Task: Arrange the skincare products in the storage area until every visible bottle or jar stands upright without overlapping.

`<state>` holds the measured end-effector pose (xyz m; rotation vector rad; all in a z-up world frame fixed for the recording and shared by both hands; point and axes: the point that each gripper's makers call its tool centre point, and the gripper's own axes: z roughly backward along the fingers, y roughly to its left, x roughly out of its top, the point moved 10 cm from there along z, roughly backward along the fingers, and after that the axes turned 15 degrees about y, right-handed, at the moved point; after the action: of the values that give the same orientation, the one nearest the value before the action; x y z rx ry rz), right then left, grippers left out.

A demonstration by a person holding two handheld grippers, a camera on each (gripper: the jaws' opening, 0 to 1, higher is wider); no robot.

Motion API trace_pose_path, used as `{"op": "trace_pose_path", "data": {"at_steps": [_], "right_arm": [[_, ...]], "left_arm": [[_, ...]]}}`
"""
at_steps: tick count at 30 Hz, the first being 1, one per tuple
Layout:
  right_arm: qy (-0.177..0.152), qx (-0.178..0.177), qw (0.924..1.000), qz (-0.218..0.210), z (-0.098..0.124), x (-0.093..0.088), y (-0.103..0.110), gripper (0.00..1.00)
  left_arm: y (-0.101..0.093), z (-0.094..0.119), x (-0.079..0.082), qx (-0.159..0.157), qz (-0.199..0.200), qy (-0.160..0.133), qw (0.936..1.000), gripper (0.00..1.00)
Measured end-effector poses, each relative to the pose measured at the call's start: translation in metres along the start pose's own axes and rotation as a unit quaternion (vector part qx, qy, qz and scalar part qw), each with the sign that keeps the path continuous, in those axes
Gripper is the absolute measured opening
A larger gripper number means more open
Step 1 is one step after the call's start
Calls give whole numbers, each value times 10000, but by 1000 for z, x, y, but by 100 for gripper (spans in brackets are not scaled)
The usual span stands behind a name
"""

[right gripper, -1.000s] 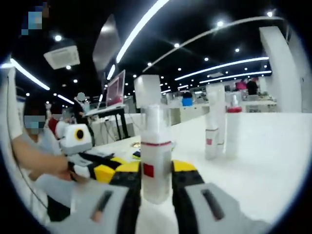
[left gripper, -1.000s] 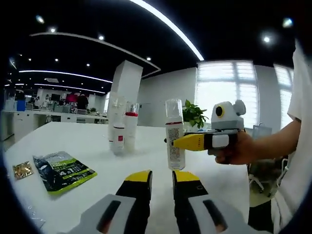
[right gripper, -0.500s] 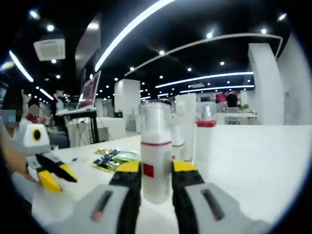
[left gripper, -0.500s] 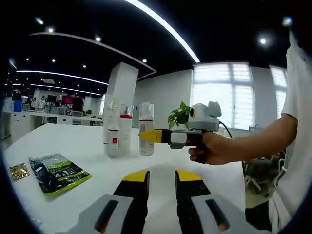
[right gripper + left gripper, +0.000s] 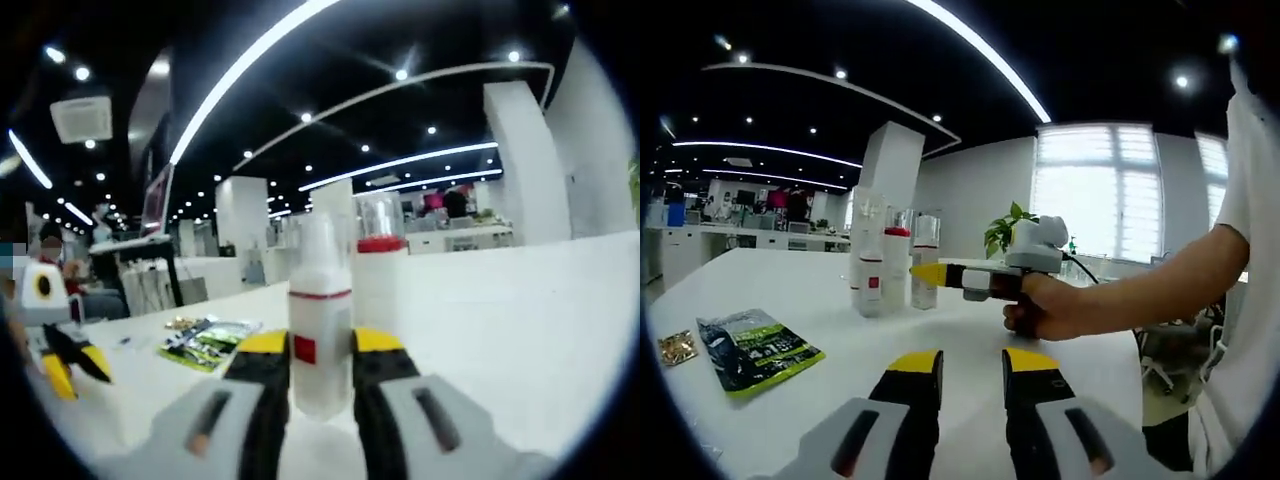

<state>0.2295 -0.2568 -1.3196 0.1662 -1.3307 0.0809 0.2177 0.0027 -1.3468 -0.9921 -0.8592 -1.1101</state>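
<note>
The right gripper [image 5: 320, 372] still squeezes the pump bottle [image 5: 320, 330] and has carried it beside the other bottles [image 5: 880, 270]; the left gripper [image 5: 972, 372] hangs open

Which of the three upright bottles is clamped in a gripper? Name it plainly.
The clear-capped foam bottle with the thin red band, shut between the right gripper jaws. The other two, a white bottle and a red-collared one, stand free beside it.
</note>
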Motion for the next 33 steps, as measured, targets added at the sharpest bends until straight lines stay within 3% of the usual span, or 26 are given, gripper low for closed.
{"op": "trace_pose_path", "data": {"at_steps": [1, 3, 7, 19, 33], "right_arm": [[-182, 15, 9996, 202, -1, 5, 0, 21], [-213, 23, 9997, 144, -2, 5, -1, 21], [104, -132, 9995, 250, -12, -3, -8, 21], [559, -247, 9963, 604, -27, -10, -9, 21], [572, -315, 9971, 390, -29, -10, -11, 21]], "left_arm": [[0, -1, 0, -6, 1, 26, 10000, 23], [-1, -1, 0, -21, -18, 61, 10000, 23], [-5, -4, -2, -65, -136, 202, 9997, 23], [-6, -6, -3, -84, -101, 288, 9995, 22], [-7, -7, -4, -95, -139, 389, 9991, 22]]}}
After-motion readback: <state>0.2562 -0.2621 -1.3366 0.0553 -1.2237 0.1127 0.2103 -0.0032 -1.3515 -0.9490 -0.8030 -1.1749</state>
